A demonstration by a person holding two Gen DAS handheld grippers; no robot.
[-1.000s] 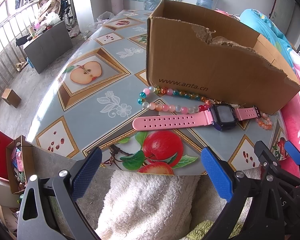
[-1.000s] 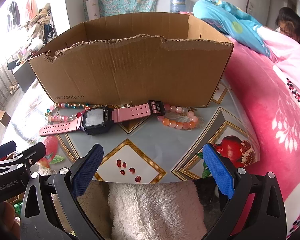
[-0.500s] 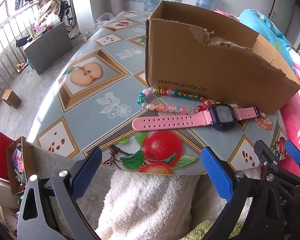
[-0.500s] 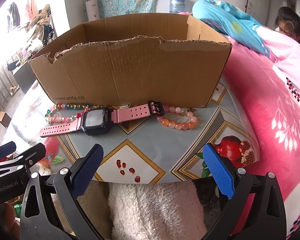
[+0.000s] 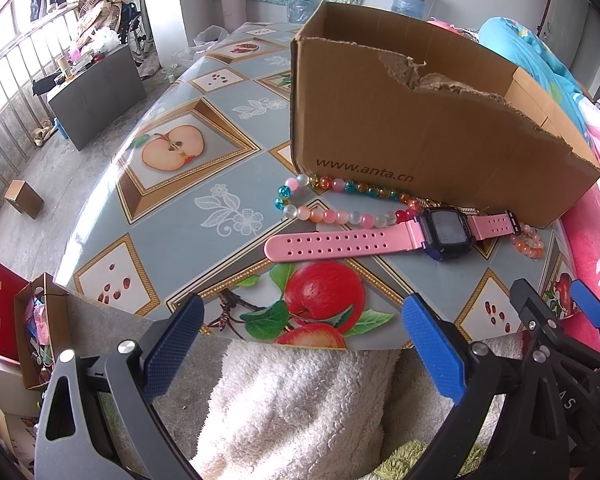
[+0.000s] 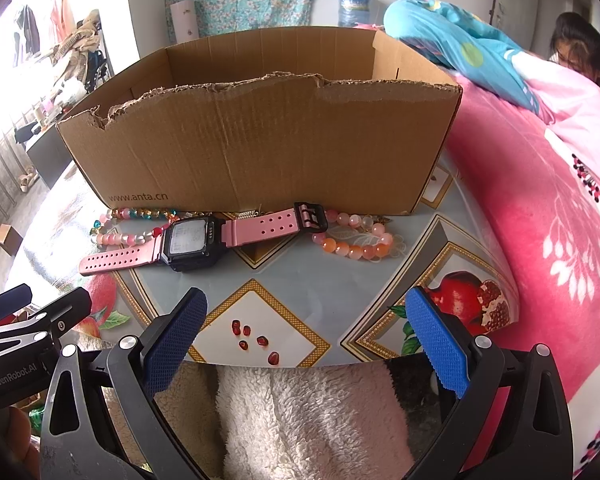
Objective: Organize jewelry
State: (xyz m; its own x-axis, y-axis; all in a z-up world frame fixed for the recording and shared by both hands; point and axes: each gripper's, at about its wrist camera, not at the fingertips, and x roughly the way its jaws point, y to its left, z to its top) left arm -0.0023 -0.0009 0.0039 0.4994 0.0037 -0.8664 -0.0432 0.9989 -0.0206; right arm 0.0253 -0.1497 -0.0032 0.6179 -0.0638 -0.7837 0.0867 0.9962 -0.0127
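Desk (image 5: 228, 168) with fruit-print cover; cardboard box (image 6: 260, 148) standing open on it; pink watch (image 6: 192, 242) lying flat just before the box; multicolour bead bracelet (image 5: 340, 200) and orange-pink bead bracelet (image 6: 352, 240) at either end; left gripper (image 5: 300, 344) and right gripper (image 6: 304, 340) at the near edge, fingers spread wide, empty.

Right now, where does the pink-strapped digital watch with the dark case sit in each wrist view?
Left wrist: pink-strapped digital watch right of centre, long strap pointing left.
Right wrist: watch left of centre.
Shared landmark: torn brown cardboard box behind it, printed www.anta.cn.
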